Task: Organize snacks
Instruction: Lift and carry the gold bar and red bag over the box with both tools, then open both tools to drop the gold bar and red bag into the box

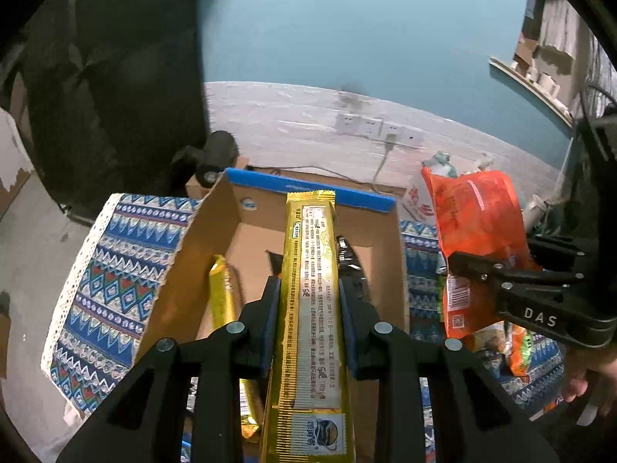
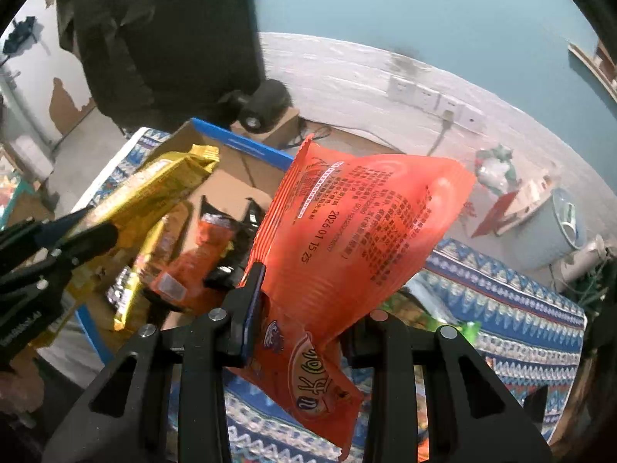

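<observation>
1. Both hands loaded! The left tongs (image 1: pixel 308 289) are clamped tight on a long gold packet (image 1: pixel 310 308), which sticks out forward, hanging right over the open cardboard box (image 1: pixel 216 239).
2. Over on the right, the right tongs (image 2: pixel 304 312) are pinched on a puffy orange bag (image 2: pixel 358 227), held up in the air above the patterned cloth (image 2: pixel 501 293) on the counter, just beside the box and not yet over it.
3. What's banked already: the box has stock in it. The right wrist view shows another orange pack (image 2: pixel 193 266), a dark wrapper (image 2: pixel 231 266) and a gold bar (image 2: pixel 131 289) lying on the bottom; the left wrist view shows a gold bar (image 1: pixel 221 293) along the box's left wall.
4. What's left, by my reading: both carried snacks have yet to be let go into the box.
5. And more to come, it seems. Green and orange packs (image 1: pixel 520 351) lie loose on the cloth to the right of the box, so I'd call this somewhere mid-task, well short of finished.
</observation>
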`<action>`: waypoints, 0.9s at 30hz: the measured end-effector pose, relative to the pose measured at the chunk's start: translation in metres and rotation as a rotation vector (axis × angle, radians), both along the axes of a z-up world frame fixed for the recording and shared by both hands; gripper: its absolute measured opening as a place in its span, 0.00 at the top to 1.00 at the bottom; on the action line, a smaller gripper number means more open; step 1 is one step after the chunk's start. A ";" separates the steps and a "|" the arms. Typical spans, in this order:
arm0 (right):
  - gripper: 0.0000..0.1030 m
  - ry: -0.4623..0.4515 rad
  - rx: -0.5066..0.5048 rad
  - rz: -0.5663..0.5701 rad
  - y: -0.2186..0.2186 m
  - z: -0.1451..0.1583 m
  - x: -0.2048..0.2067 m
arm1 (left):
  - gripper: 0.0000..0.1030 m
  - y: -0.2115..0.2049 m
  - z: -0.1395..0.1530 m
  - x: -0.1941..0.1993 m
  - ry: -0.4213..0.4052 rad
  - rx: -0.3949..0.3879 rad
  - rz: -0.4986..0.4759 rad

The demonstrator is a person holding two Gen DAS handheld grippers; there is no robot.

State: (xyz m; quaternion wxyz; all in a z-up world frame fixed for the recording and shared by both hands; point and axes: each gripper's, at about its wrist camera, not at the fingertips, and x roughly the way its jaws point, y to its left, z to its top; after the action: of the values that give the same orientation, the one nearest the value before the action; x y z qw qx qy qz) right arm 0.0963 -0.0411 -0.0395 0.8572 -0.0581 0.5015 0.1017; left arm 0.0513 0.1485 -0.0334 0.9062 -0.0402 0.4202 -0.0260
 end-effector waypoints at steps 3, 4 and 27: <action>0.69 0.009 0.010 0.020 0.015 -0.002 0.005 | 0.72 0.011 -0.006 0.003 0.014 0.007 0.024; 0.69 0.010 0.011 0.026 0.020 -0.003 0.007 | 0.72 0.014 -0.009 0.004 0.020 0.008 0.032; 0.69 0.091 0.006 0.138 0.080 -0.039 0.035 | 0.59 0.061 -0.045 0.015 0.169 -0.029 0.174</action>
State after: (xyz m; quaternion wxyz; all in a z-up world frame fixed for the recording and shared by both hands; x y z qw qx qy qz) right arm 0.1309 0.0393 -0.0788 0.8245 -0.0853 0.5347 0.1644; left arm 0.0667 0.2095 -0.0783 0.8657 -0.0918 0.4896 0.0500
